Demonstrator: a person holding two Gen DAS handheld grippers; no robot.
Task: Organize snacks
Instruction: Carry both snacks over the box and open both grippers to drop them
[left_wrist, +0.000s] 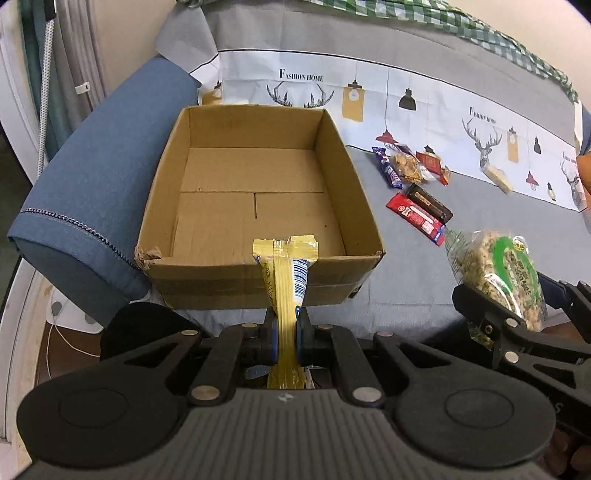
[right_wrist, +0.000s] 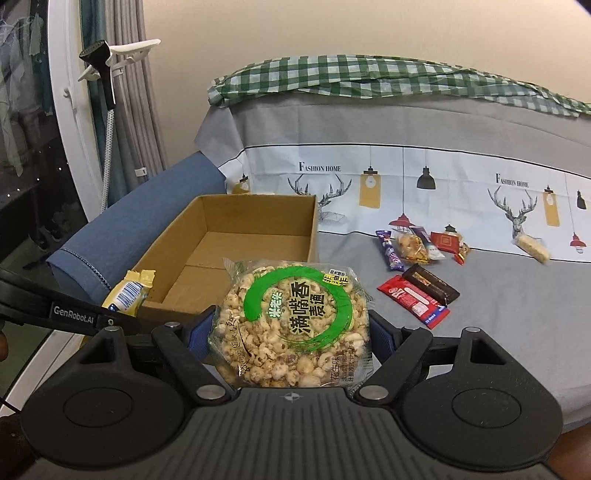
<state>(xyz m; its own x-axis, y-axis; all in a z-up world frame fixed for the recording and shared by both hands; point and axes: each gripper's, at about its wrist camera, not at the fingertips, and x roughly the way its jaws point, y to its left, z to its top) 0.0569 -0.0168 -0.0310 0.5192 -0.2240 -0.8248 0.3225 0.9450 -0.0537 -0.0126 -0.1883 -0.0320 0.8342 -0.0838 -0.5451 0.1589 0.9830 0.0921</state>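
Fingers of the left gripper (left_wrist: 286, 338) are pressed nearly together, clamped on a thin yellow snack packet (left_wrist: 286, 273) that sticks out past the blue pads and ends at a crimped seal. That packet's tip hangs right at the near wall of the cardboard box (left_wrist: 258, 273), over its front rim, and the box floor behind it is bare. On the other side, the right gripper (right_wrist: 288, 328) has its 2 fingers spread wide, each blue pad (right_wrist: 197, 332) pushed against an edge of a round puffed-grain cake in a clear wrapper with a green ring (right_wrist: 291, 321); the cake fills the whole gap between them. From the right wrist view the cake sits in front of the box's near right corner, with the open box just behind and to the left of it. The box rests on a grey cover (right_wrist: 480, 332), up against a blue armrest (right_wrist: 147, 221). Well to the right of the box, loose snacks lie on the cover: a purple bar (right_wrist: 389, 251), a clear bag of fried pieces (right_wrist: 412, 245), a small red packet (right_wrist: 445, 240), a dark brown bar (right_wrist: 430, 282) overlapping a red wrapper (right_wrist: 413, 301), and a pale bar (right_wrist: 533, 249) off by itself near the printed deer.
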